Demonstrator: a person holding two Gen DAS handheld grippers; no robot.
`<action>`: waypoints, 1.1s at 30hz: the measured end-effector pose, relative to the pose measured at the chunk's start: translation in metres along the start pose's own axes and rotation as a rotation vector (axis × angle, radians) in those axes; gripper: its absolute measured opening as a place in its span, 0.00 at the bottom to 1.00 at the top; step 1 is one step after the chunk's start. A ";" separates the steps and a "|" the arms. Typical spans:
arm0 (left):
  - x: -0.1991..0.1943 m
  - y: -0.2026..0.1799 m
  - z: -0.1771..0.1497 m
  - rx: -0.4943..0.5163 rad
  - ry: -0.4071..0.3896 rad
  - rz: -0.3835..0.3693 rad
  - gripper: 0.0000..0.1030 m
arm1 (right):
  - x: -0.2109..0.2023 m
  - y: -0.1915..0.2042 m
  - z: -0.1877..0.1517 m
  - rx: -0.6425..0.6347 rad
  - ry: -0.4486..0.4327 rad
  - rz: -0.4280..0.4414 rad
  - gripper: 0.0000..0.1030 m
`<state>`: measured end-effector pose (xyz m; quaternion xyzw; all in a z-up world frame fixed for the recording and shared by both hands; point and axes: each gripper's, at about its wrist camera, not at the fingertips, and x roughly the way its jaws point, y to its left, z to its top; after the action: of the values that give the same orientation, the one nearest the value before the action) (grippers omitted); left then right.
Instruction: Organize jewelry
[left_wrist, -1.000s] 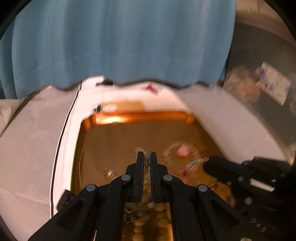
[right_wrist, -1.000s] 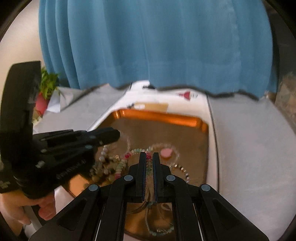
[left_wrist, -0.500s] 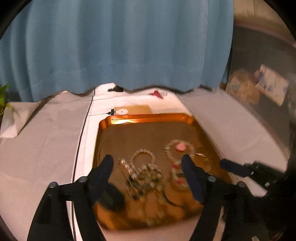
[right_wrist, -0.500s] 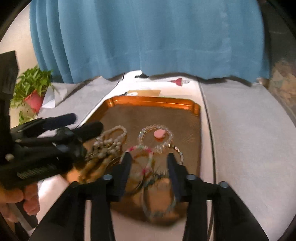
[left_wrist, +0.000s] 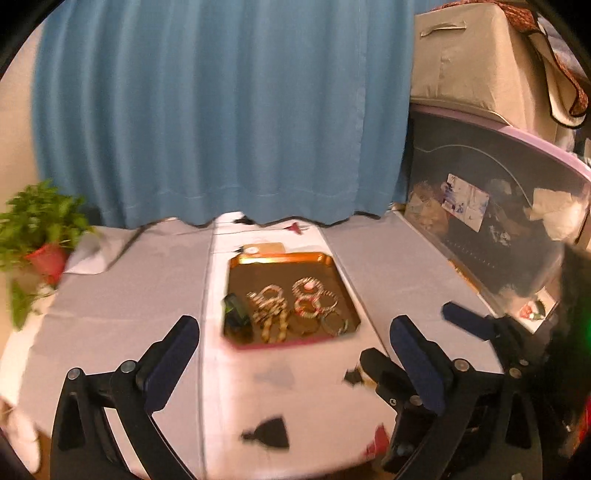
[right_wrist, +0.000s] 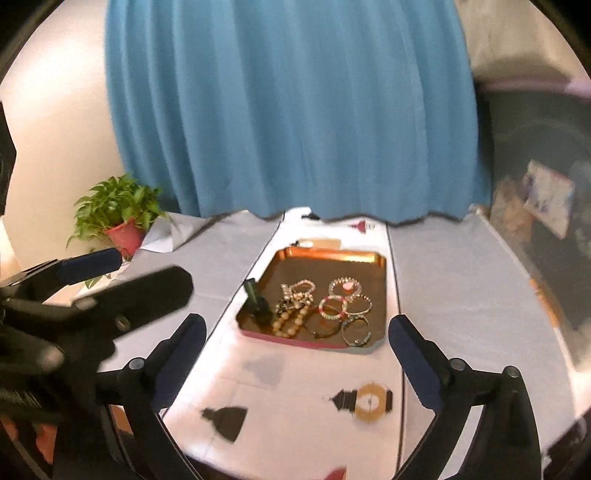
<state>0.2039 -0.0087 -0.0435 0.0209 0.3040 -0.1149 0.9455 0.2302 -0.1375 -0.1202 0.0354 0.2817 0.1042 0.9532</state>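
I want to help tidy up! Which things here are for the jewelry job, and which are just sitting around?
For the job:
- copper tray
- bead bracelets
- chunky bead necklace
- left tongs and right tongs, both opening with nothing between them

Just lying about:
- potted plant
- blue curtain
- white table runner

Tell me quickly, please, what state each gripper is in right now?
Left gripper: jaws opening, wide apart, nothing between them.
Right gripper: jaws opening, wide apart, holding nothing.
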 end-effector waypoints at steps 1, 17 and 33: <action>-0.011 -0.003 -0.004 0.003 0.007 0.020 1.00 | -0.014 0.008 0.000 -0.009 -0.010 -0.003 0.97; -0.110 -0.042 -0.059 -0.049 0.108 0.126 1.00 | -0.129 0.048 -0.039 0.045 0.148 -0.034 0.98; -0.135 -0.047 -0.061 -0.026 0.115 0.159 1.00 | -0.159 0.053 -0.043 0.079 0.141 -0.025 0.98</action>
<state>0.0520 -0.0202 -0.0135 0.0391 0.3567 -0.0340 0.9328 0.0673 -0.1203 -0.0654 0.0618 0.3524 0.0833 0.9301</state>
